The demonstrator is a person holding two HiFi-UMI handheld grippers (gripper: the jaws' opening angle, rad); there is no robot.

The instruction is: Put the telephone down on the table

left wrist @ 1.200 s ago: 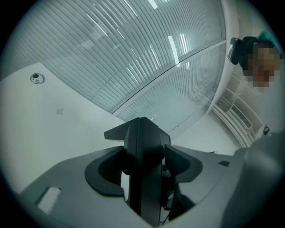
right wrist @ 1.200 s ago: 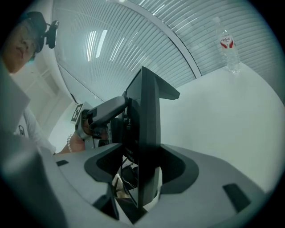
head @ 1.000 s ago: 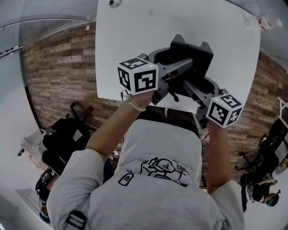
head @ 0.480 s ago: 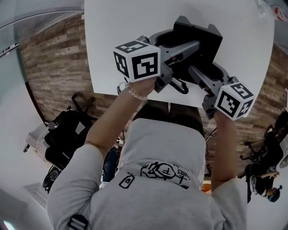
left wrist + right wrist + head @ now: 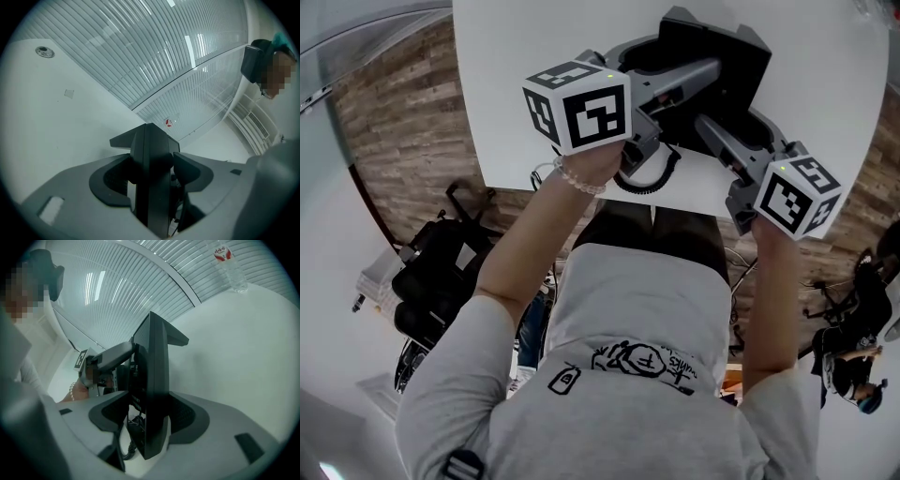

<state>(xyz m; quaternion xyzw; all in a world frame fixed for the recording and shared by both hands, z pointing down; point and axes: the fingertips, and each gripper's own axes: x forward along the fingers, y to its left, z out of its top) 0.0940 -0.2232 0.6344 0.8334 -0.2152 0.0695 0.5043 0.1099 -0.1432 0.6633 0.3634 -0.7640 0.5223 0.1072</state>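
Note:
A black telephone (image 5: 712,47) hangs just above the white table (image 5: 516,94), held from both sides. My left gripper (image 5: 667,80) is shut on its left side, and the left gripper view shows the phone's edge (image 5: 150,187) pinched between the jaws. My right gripper (image 5: 727,141) is shut on the right side; there the phone body (image 5: 152,390) stands upright between its jaws. The coiled black cord (image 5: 649,173) dangles under the phone near the table's front edge. The left gripper (image 5: 108,357) also shows in the right gripper view, behind the phone.
A clear bottle with a red label (image 5: 227,266) stands at the table's far corner. A round metal grommet (image 5: 45,51) sits in the tabletop at the far left. Black bags (image 5: 441,281) lie on the wooden floor to the left. A person stands beyond the table.
Both grippers have sunk toward the table with the telephone held between them. The coiled cord now shows below the phone by the table's front edge.

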